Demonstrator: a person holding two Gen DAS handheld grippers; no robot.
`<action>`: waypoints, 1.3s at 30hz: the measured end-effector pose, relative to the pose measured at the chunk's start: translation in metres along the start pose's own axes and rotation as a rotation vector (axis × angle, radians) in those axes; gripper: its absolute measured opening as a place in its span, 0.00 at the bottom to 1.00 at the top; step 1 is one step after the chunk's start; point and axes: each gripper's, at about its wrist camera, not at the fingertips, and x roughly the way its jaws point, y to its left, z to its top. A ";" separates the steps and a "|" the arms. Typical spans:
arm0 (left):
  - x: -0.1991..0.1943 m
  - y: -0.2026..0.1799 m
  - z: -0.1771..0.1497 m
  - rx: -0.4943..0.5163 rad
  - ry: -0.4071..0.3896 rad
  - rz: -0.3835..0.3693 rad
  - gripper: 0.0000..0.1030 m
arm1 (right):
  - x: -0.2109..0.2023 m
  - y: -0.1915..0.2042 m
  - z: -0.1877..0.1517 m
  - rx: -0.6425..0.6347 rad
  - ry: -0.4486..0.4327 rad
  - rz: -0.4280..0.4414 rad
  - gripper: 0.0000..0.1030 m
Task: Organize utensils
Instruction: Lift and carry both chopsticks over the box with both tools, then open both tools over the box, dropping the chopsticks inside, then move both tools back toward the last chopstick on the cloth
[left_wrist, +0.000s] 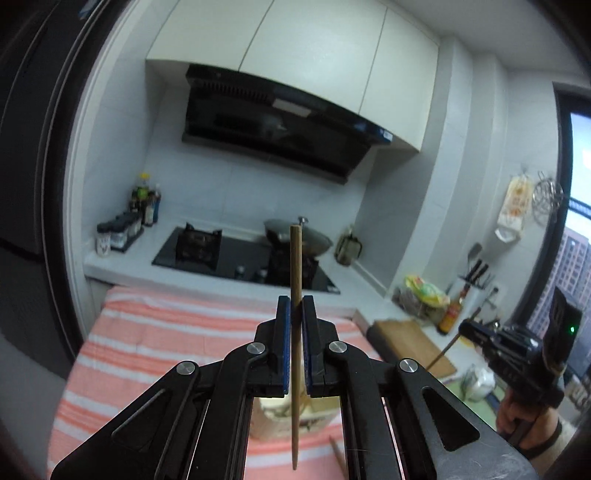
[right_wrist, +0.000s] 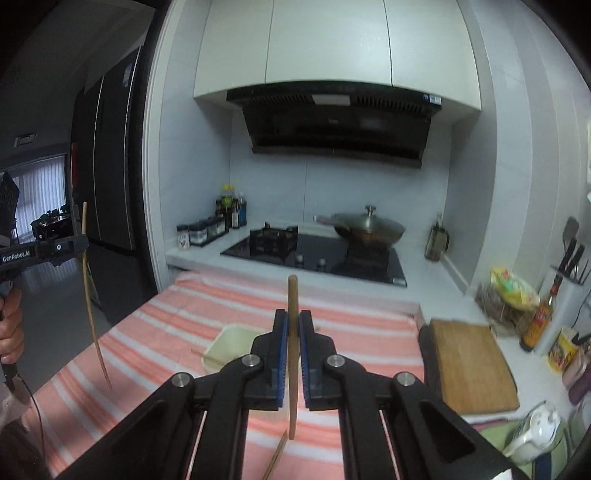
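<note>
Holding one chopstick each: left gripper (left_wrist: 295, 306) fingers pinched on a wooden chopstick (left_wrist: 295, 258), right gripper (right_wrist: 291, 321) fingers pinched on another chopstick (right_wrist: 292, 295), both upright above the striped cloth (right_wrist: 351, 306) on the tabletop. Keep grips tight, sticks vertical, then lower tips into the beige container (right_wrist: 232, 343) below; loose chopsticks lie beside it.

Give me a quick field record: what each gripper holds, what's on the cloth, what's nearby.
left gripper: shut on a wooden chopstick, held upright
right gripper: shut on a second chopstick, upright
surface: striped cloth
container: cream box on the cloth, below the grippers
loose: more chopsticks lying on the cloth
right of cloth: wooden cutting board
behind: stove with lidded wok
</note>
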 end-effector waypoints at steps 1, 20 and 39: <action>0.010 -0.003 0.010 0.003 -0.031 0.022 0.03 | 0.008 0.001 0.011 -0.009 -0.026 -0.008 0.06; 0.227 0.002 -0.117 -0.026 0.441 0.115 0.21 | 0.204 0.006 -0.064 0.220 0.359 0.152 0.08; 0.041 0.001 -0.343 0.121 0.594 0.126 0.83 | 0.011 -0.007 -0.323 0.157 0.568 -0.104 0.51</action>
